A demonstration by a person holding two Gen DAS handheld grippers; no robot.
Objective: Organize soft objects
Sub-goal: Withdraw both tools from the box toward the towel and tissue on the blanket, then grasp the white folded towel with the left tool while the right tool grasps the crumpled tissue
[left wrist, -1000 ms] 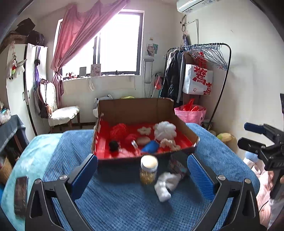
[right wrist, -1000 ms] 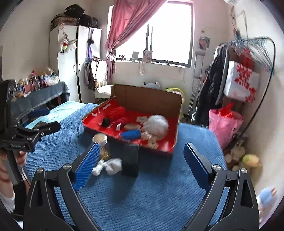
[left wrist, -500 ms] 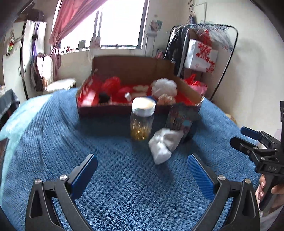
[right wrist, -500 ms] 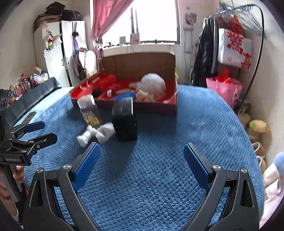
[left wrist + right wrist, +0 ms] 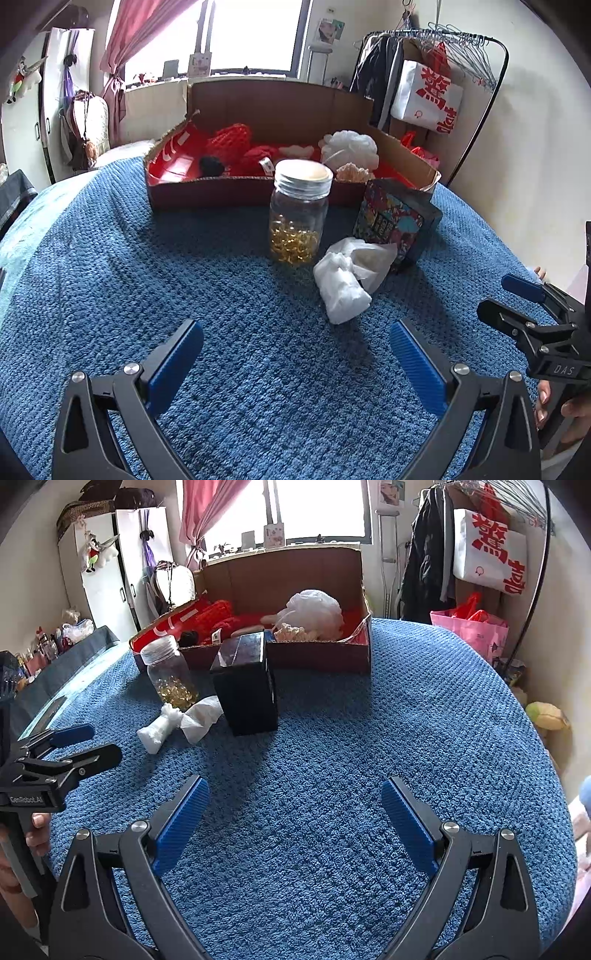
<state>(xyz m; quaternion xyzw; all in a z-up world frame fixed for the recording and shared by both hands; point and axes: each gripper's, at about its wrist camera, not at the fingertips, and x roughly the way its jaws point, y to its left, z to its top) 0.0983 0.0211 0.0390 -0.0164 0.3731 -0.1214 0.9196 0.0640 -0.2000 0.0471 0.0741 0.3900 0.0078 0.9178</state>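
Note:
A crumpled white cloth (image 5: pixel 347 275) (image 5: pixel 181 722) lies on the blue blanket, in front of a glass jar of yellow capsules (image 5: pixel 298 214) (image 5: pixel 170 674) and a dark patterned box (image 5: pixel 393 219) (image 5: pixel 246 685). Behind them stands a cardboard tray (image 5: pixel 207 190) (image 5: pixel 321 657) with a red lining, holding red knitted pieces, a white mesh puff (image 5: pixel 351 149) (image 5: pixel 314 609) and other soft items. My left gripper (image 5: pixel 295 350) hovers open just short of the cloth. My right gripper (image 5: pixel 295 812) is open over bare blanket, right of the box.
The blue blanket (image 5: pixel 184 280) covers a bed with drop-offs at both sides. A clothes rack with hangers and a white bag (image 5: pixel 428 92) stands at the back right. A white cupboard (image 5: pixel 107 576) and a cluttered dark table (image 5: pixel 55 653) lie to the left.
Both grippers have dropped lower and come closer to the blanket and the items; the jar, cloth and box now look larger. Both stay open and nothing was grasped.

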